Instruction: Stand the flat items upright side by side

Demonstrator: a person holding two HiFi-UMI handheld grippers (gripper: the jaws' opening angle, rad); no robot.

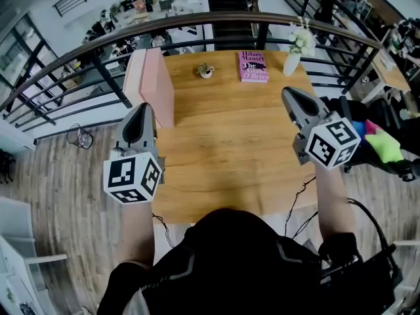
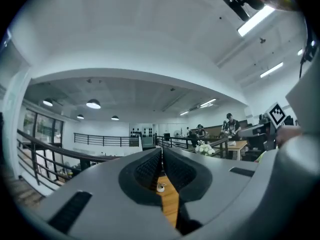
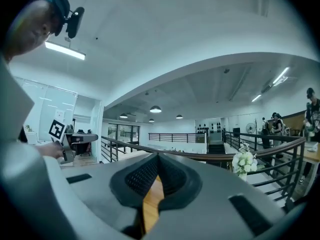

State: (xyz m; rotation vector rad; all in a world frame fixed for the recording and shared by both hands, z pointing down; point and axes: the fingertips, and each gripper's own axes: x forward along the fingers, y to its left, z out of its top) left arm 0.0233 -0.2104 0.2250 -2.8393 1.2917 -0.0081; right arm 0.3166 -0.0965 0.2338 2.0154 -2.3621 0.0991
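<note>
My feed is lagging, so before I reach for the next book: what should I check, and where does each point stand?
1. Left gripper empty: ok, jaws together, nothing between them.
2. Right gripper empty: ok, also shut on nothing.
3. Jaws ready to grasp: not ok, both need opening.
4. Pale pink item upright: ok, standing at the table's left edge.
5. Pink book upright beside it: not ok, lying flat at the far edge, well apart.
6. Room around the book: cannot tell; vase close on its right, small pot on its left.

magenta-pink book (image 1: 253,66), pale pink box (image 1: 152,84), honey-brown wood-grain table (image 1: 230,156).
</note>
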